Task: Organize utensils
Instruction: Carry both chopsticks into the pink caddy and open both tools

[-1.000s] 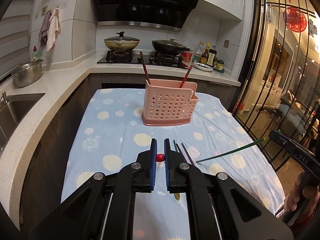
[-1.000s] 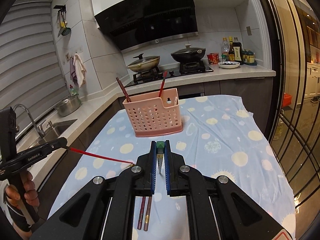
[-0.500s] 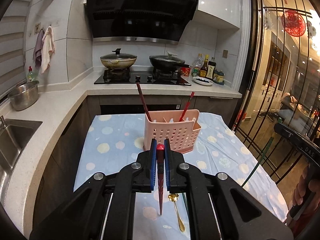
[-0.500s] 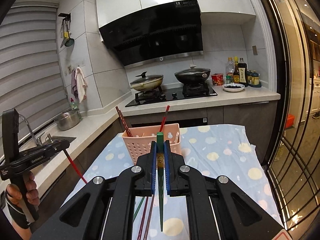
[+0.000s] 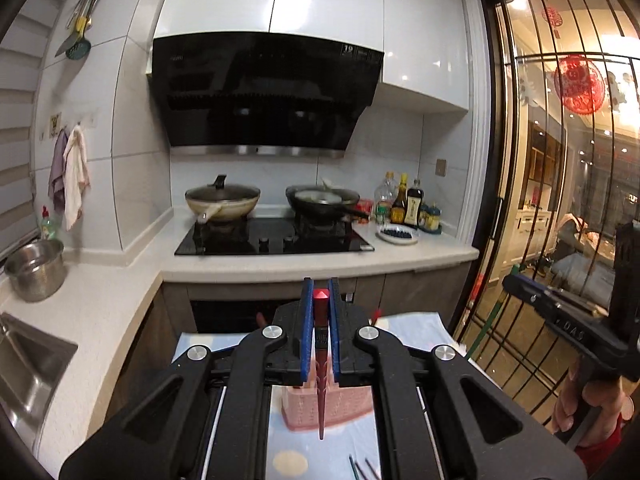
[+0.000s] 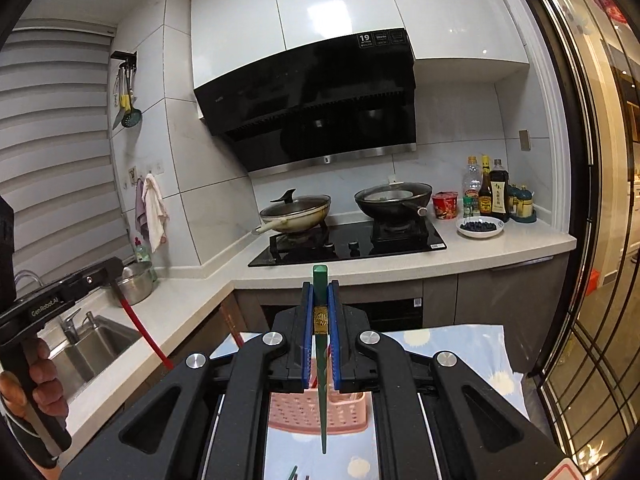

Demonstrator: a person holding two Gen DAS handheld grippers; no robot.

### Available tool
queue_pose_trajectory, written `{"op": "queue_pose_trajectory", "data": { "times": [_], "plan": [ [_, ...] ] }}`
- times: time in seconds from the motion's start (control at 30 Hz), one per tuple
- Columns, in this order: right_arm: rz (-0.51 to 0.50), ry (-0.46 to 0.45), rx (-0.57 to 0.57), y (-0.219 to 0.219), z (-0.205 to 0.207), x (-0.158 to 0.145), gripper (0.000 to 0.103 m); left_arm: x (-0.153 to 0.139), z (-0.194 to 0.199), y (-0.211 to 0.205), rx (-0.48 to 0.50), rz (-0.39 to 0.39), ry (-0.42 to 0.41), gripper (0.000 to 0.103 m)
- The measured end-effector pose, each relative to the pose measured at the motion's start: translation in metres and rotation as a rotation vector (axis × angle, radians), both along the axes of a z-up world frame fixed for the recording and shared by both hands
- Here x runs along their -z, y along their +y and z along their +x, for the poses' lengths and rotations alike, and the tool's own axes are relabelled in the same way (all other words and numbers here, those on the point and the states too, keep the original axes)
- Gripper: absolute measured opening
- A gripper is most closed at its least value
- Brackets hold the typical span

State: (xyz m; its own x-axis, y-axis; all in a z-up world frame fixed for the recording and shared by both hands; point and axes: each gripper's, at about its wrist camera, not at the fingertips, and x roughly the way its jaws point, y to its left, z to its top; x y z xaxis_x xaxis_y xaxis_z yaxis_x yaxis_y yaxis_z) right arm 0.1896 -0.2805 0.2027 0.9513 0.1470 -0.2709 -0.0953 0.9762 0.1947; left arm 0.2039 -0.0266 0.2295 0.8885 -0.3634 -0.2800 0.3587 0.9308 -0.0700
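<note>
My left gripper [image 5: 320, 292] is shut on a red chopstick [image 5: 321, 392], which hangs tip down above the pink perforated utensil basket [image 5: 344, 408]. My right gripper [image 6: 320, 296] is shut on a green chopstick [image 6: 322, 396], also held tip down above the same basket [image 6: 296, 412]. Each gripper shows in the other's view: the right one with its green chopstick [image 5: 486, 328] at the right, the left one with its red chopstick [image 6: 138, 324] at the left. Loose chopsticks [image 5: 362, 468] lie on the tablecloth in front of the basket.
The table has a blue cloth with pale dots [image 6: 456, 340]. Behind it run a counter with a hob and two pans [image 5: 276, 236], bottles [image 5: 404, 208] and a dish [image 6: 480, 227]. A sink [image 5: 28, 364] and steel pot [image 5: 36, 268] are left. A barred glass door [image 5: 540, 200] is right.
Both grippers have lifted off the table and tilted up, each carrying its chopstick from lying level to hanging tip down over the basket.
</note>
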Motion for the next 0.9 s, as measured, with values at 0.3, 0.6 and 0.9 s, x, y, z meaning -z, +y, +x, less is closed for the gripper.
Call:
{"op": "queue_pose_trajectory", "data": {
  "times": [0.3, 0.6, 0.9],
  "plan": [
    [-0.009, 0.017, 0.018, 0.006, 0.079, -0.006, 0.007, -0.012, 0.074, -0.017, -0.027, 0.003, 0.033, 0.007],
    [-0.033, 0.083, 0.02, 0.016, 0.12, 0.023, 0.007, 0.01, 0.106, -0.02, -0.03, 0.012, 0.08, 0.007],
    [-0.043, 0.142, 0.022, 0.019, 0.136, 0.05, 0.007, 0.03, 0.118, -0.018, -0.03, 0.014, 0.124, 0.007]
  ]
}}
